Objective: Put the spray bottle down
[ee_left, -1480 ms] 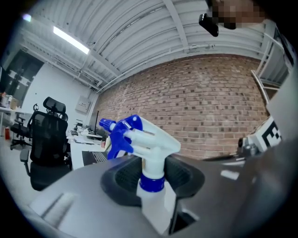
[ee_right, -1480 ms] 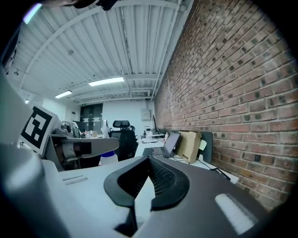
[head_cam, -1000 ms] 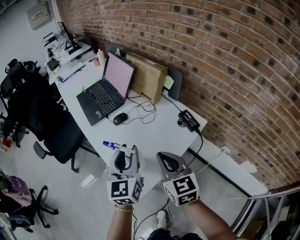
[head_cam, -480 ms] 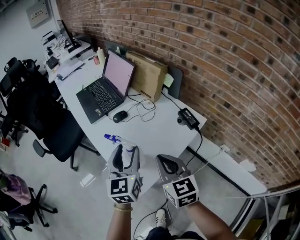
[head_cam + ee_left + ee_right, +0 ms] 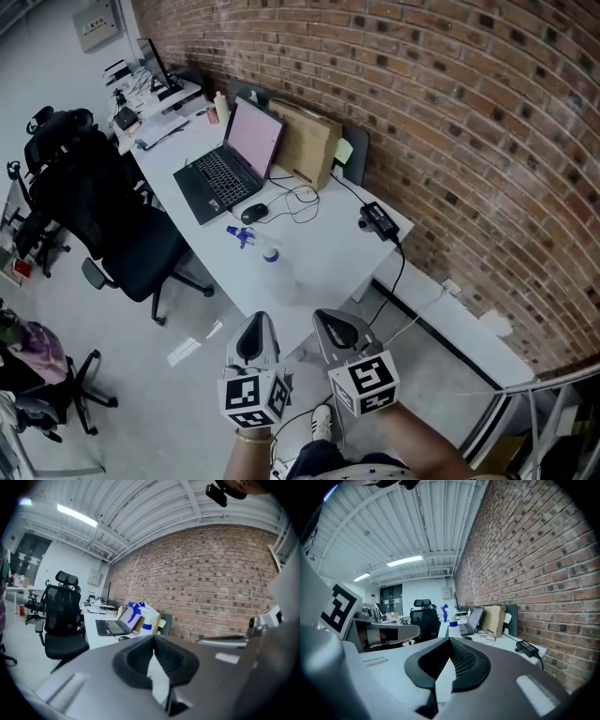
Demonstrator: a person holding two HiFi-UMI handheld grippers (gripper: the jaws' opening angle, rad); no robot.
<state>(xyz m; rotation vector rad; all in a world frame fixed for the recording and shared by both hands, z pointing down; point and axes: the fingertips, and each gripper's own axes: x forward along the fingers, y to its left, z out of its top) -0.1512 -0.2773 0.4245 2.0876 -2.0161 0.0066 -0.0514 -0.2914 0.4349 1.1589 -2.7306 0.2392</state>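
Observation:
The spray bottle (image 5: 269, 251), white with a blue trigger head, stands upright on the white table (image 5: 328, 267) near its front edge, by the mouse. It also shows in the left gripper view as the spray bottle (image 5: 142, 616) and, small and far off, in the right gripper view as the spray bottle (image 5: 449, 615). My left gripper (image 5: 254, 325) is shut and empty, well back from the table and the bottle. My right gripper (image 5: 333, 321) hangs beside it, also shut with nothing in it. The pads meet in both gripper views, left gripper (image 5: 153, 638) and right gripper (image 5: 450, 642).
An open laptop (image 5: 230, 169), a mouse (image 5: 253, 214) with its cable, a brown cardboard package (image 5: 305, 141) and a black power adapter (image 5: 378, 220) lie on the table along the brick wall. A black office chair (image 5: 112, 216) stands left of the table.
The left gripper let go of the spray bottle and shut. Both grippers drew back from the table. The bottle now stands alone on the tabletop.

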